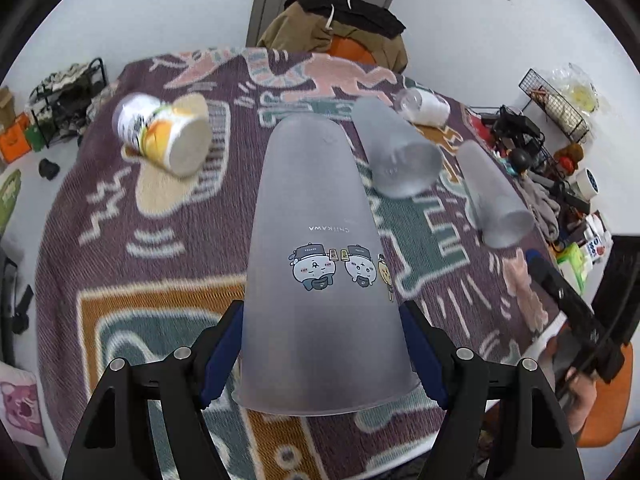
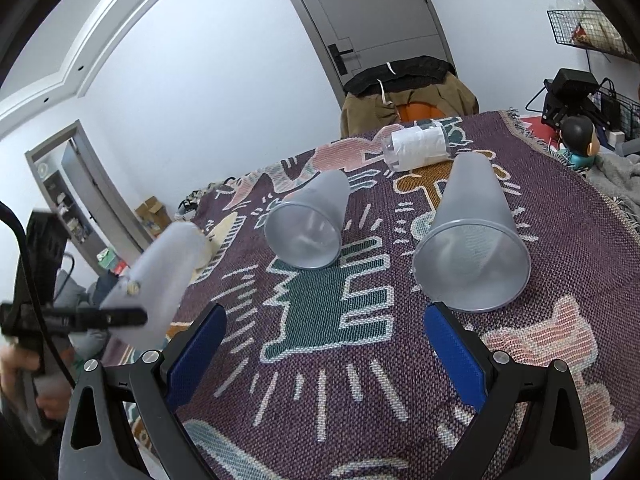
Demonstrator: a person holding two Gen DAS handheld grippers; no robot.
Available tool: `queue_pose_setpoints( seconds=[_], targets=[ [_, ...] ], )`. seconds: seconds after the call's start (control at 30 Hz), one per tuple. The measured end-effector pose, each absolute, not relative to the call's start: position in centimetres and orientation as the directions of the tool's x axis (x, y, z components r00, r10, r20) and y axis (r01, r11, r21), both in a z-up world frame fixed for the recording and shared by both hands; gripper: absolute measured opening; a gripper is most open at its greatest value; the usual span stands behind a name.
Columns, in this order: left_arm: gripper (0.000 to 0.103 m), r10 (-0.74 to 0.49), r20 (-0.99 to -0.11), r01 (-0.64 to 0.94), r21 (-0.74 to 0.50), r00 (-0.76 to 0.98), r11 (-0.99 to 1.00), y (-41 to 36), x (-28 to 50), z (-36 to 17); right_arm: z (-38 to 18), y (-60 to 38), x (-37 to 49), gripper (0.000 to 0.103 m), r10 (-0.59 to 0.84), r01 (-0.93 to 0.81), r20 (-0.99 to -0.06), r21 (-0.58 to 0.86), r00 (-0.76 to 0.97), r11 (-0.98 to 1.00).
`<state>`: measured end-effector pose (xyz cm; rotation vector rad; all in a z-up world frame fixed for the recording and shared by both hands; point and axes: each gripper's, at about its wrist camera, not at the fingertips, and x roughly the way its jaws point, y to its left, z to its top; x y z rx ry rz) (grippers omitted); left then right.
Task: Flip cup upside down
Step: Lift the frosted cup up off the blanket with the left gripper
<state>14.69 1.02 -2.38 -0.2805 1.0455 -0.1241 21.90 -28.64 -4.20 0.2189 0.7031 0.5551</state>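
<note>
My left gripper (image 1: pixel 322 356) is shut on a frosted cup with cartoon figures (image 1: pixel 316 264). The cup's closed base points away from me and its open rim is near the camera. It is held above the patterned blanket (image 1: pixel 160 280). The same cup shows blurred at the left of the right wrist view (image 2: pixel 160 276). Two plain frosted cups lie on their sides on the blanket (image 2: pixel 312 228) (image 2: pixel 472 240), also in the left wrist view (image 1: pixel 396 152) (image 1: pixel 492 196). My right gripper (image 2: pixel 324 348) is open and empty, just in front of the nearer lying cup.
A yellow and white tub (image 1: pixel 164 132) lies on its side at the far left of the blanket. A clear bottle with a white label (image 2: pixel 416 146) lies at the far edge. A chair with clothes (image 2: pixel 408 92) stands behind the table. Wire racks (image 1: pixel 556 104) and clutter are at the right.
</note>
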Motion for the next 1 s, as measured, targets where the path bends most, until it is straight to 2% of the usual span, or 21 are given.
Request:
queue_pose_setpoints(
  seconds=[0.47,0.57,0.7,0.8,1.0],
  targets=[
    [0.081,-0.251,-0.845,-0.032,-0.3,0.472,0.953,-0.9,12.8,-3.5,-4.5,-28.6,21.9,0.1,0.563,-0.407,-0.548,0.389,0.619,0.827],
    [0.084,-0.261,-0.836,-0.027,-0.311,0.482,0.95,-0.6,12.7,-3.3,-4.6,-28.6,22.0,0.1,0.561,-0.399,-0.55,0.395,0.618,0.827],
    [0.094,-0.265,-0.812,-0.033,-0.329,0.52,0.944,0.2,12.3,-2.4,-4.6,-28.5,22.0,0.1,0.569,-0.404,-0.551,0.401,0.611,0.822],
    [0.097,-0.252,-0.791,-0.046,-0.332,0.557,0.942,1.1,11.8,-1.7,-4.7,-28.1,22.0,0.101,0.595,-0.408,-0.549,0.435,0.587,0.803],
    [0.098,-0.203,-0.746,-0.067,-0.314,0.635,0.947,2.8,10.7,-0.6,-5.0,-27.0,22.1,0.101,0.674,-0.396,-0.534,0.55,0.51,0.735]
  ],
)
